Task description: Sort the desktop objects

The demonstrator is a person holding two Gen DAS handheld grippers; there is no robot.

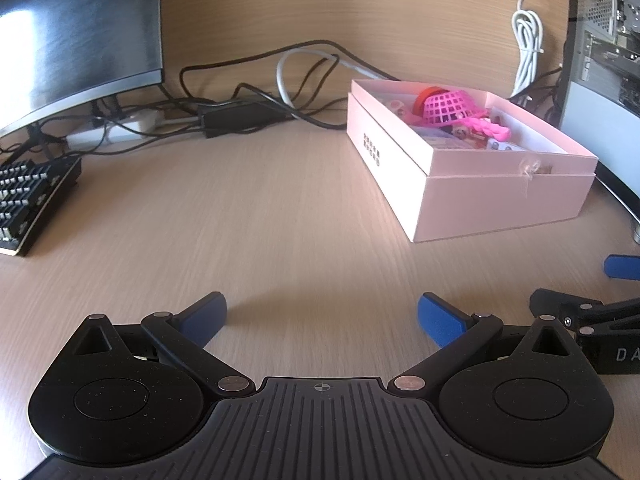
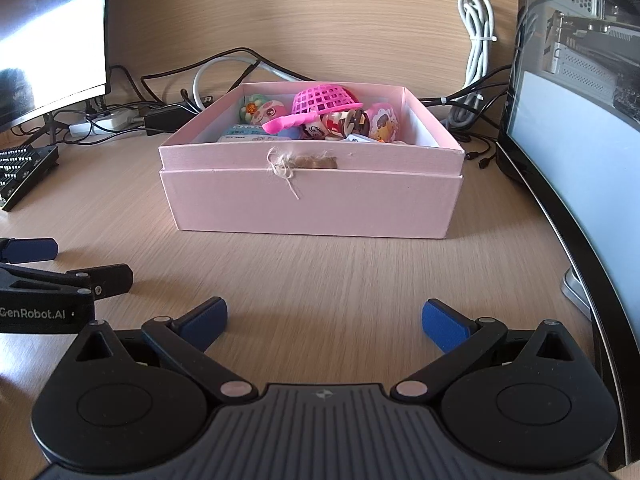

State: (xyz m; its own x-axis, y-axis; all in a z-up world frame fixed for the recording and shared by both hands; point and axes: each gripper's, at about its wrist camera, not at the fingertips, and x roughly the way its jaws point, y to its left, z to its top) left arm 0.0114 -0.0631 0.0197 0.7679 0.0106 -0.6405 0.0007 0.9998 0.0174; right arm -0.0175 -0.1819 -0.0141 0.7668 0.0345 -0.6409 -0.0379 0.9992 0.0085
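Observation:
A pink cardboard box (image 2: 312, 204) stands on the wooden desk, straight ahead in the right wrist view and at the right (image 1: 496, 200) in the left wrist view. Inside it lie several small toys: a pink mesh basket (image 2: 324, 98), a pink spoon-like piece (image 2: 286, 123) and round cartoon figures. My right gripper (image 2: 324, 322) is open and holds nothing, low over the desk in front of the box. Beside it, my left gripper (image 1: 322, 316) is also open with nothing between its fingers. Each gripper shows at the edge of the other's view.
A monitor (image 1: 76, 36) and a black keyboard (image 1: 32, 200) are at the left. Tangled cables and a power brick (image 1: 240, 118) run along the back wall. A computer case (image 2: 580, 92) stands at the right, and a coiled white cable (image 2: 478, 36) hangs on the wall.

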